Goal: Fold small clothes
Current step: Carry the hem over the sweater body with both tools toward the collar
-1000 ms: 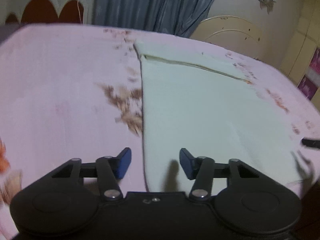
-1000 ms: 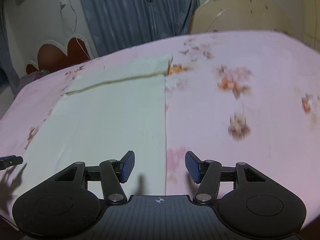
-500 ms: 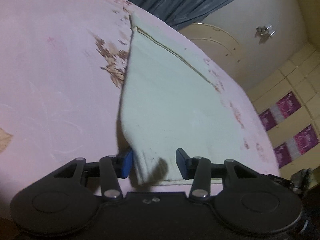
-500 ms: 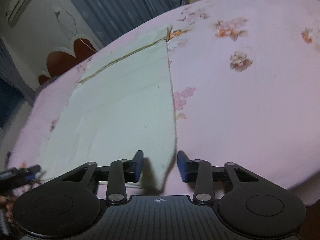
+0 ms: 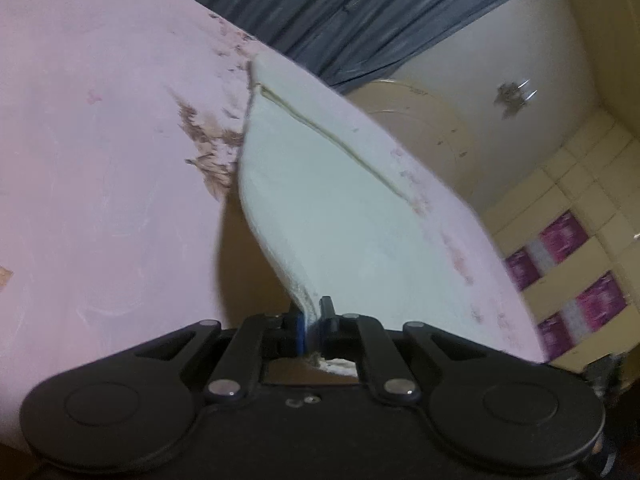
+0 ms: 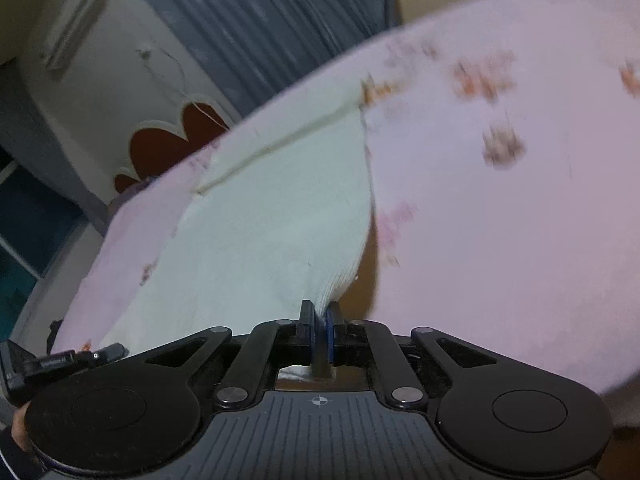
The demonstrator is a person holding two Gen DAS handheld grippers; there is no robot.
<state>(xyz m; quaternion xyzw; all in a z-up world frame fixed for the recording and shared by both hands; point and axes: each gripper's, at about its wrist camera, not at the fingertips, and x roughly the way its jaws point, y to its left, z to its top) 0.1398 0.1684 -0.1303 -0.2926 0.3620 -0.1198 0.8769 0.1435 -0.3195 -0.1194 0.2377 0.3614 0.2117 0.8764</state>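
A pale mint-white cloth [image 5: 340, 200] lies on a pink floral bedsheet [image 5: 100, 160]. It has a stitched hem line near its far edge. My left gripper [image 5: 314, 322] is shut on the cloth's near left corner and holds it lifted off the bed. My right gripper [image 6: 319, 322] is shut on the near right corner of the same cloth [image 6: 272, 220], also lifted. The near edge hangs between the two grippers while the far part rests flat on the bedsheet [image 6: 500, 220]. The left gripper's tip [image 6: 60, 360] shows at the far left of the right wrist view.
Blue-grey curtains [image 5: 380, 8] hang behind the bed. A cream curved headboard [image 5: 432, 120] stands at the far side. A tiled wall with purple panels [image 5: 568, 272] is to the right. A red scalloped board [image 6: 172, 144] and a wall air conditioner [image 6: 76, 28] are at the left.
Both grippers closed on the cloth's near corners and lifted them; one second ago they were open above the flat cloth. Both views have tilted.
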